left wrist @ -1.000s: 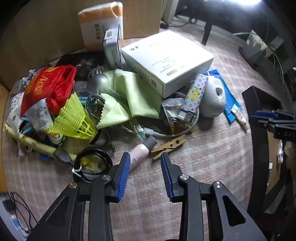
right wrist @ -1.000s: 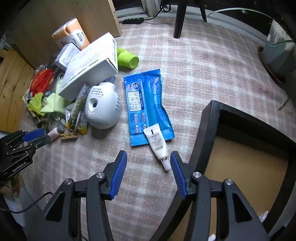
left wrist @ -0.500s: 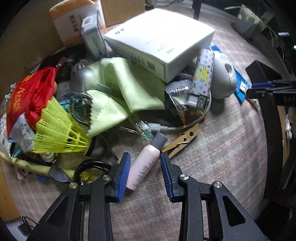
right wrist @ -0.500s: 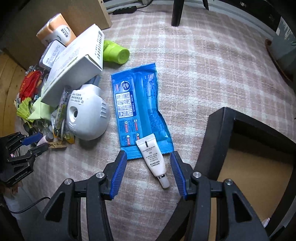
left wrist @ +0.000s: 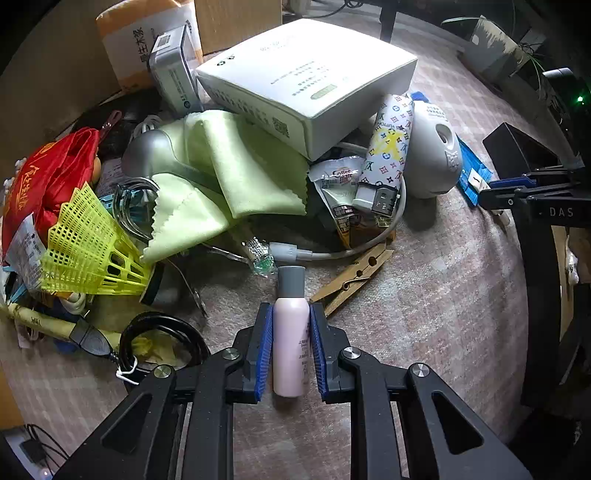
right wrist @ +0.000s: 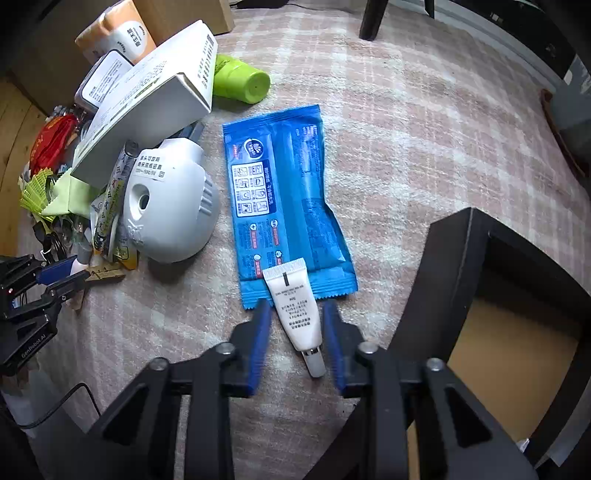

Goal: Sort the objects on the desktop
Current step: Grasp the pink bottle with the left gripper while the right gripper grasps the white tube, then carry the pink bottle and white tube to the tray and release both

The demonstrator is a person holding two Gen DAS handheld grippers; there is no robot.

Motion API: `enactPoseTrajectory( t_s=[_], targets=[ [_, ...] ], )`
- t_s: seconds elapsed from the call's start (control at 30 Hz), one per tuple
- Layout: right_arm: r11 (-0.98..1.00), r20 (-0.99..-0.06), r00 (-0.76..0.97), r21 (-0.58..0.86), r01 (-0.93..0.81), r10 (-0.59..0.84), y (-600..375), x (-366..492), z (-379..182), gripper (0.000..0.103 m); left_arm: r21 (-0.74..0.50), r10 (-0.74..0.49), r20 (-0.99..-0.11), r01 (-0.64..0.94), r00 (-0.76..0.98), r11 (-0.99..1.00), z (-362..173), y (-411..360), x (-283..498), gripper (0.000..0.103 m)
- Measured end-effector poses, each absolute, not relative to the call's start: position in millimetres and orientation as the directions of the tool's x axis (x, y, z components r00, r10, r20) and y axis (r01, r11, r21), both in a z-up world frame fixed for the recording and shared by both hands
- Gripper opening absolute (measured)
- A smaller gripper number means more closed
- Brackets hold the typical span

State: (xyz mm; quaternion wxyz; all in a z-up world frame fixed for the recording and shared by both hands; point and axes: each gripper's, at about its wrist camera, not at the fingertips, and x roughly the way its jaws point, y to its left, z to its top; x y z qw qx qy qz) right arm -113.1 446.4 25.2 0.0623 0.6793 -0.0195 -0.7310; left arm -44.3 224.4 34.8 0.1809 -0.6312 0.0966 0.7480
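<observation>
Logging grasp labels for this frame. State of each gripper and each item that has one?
left gripper: shut on the pink bottle
pink bottle: capped, lying flat between the fingers
right gripper: open, fingers either side of the white tube
white tube: capped, lying flat, its crimped end on the blue packet
blue packet: sealed, flat
green cup: tipped on its side
white box: closed, tilted on the pile
clothespin: closed, lying flat

Carpeted floor with dark furniture

A pink-and-cream checked carpet [right wrist: 406,122] is seen underfoot, with wooden flooring [right wrist: 14,140] at its left edge. A black frame [right wrist: 436,280] is set at the right, dark chair legs [right wrist: 371,18] at the back, and a potted plant [left wrist: 495,44] beyond.
</observation>
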Motion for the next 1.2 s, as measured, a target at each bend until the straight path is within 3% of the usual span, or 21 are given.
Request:
enactPoseTrajectory(
  t_s=[0.43, 0.67, 0.87, 0.93, 1.2],
  targets=[
    [-0.982, -0.975, -0.113, 0.189, 0.028, -0.191, 461, -98, 44, 0.022, -0.123, 0.182, -0.968, -0.302, -0.176, -0.945, 48, 215, -11, 0.019],
    [-0.971, -0.958, -0.157, 0.239, 0.021, -0.239, 521, -63, 76, 0.022, -0.166, 0.234, -0.95, -0.299, -0.207, -0.94, 69, 213, 3, 0.019],
    [-0.969, -0.948, -0.211, 0.247, -0.009, -0.24, 580, -24, 100, 0.022, -0.209, 0.303, -0.928, -0.373, -0.216, -0.904, 99, 268, 14, 0.019],
    [-0.97, -0.947, -0.232, 0.239, -0.035, -0.225, 549, -18, 109, 0.022, -0.226, 0.335, -0.919, -0.416, -0.209, -0.881, 110, 280, 16, 0.019],
    [-0.964, -0.948, -0.281, 0.205, -0.171, -0.152, 574, -5, 94, 0.022, -0.27, 0.427, -0.892, -0.581, -0.15, -0.768, 125, 398, 35, 0.019]
  ],
)
